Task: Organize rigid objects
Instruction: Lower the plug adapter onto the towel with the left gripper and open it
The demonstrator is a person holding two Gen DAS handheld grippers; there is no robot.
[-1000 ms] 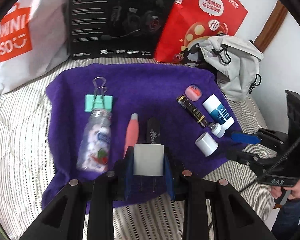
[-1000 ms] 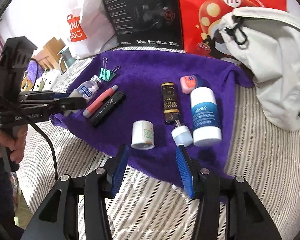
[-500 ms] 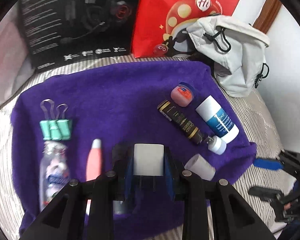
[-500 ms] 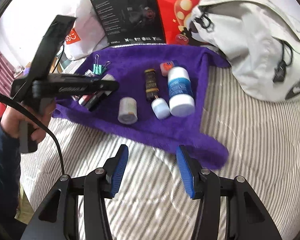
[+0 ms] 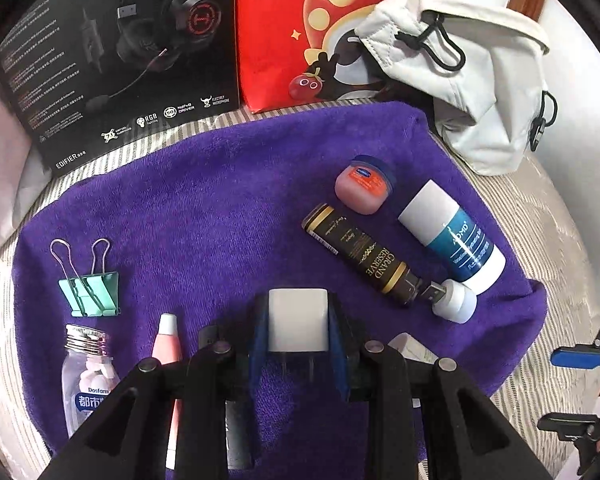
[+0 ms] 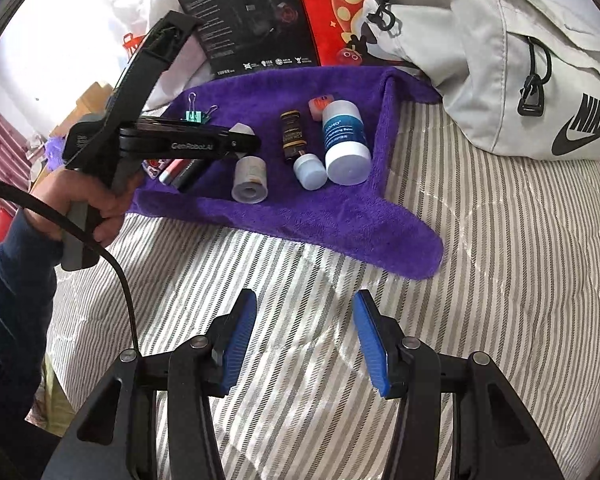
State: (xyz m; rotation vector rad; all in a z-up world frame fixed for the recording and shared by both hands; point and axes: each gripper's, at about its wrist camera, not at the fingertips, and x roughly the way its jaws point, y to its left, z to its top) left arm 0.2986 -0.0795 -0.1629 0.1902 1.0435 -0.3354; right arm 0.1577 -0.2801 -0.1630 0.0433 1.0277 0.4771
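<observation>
left gripper point(image 5: 298, 330) clamping a white charger point(image 5: 298, 320) over the purple towel point(image 5: 220, 200), right gripper point(image 6: 305, 340) fingers wide above the striped bedding point(image 6: 480, 280)

Left gripper point(image 5: 298, 326), clamping white charger point(image 5: 298, 320), now over towel centre point(image 5: 220, 200); right gripper point(image 6: 304, 336) now back over striped bedding point(image 6: 480, 280).

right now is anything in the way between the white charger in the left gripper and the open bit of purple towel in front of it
Nothing visible is. The left gripper is shut on the white charger, and the purple towel ahead is bare. The green binder clip lies off to the left, the black tube to the right.
</observation>
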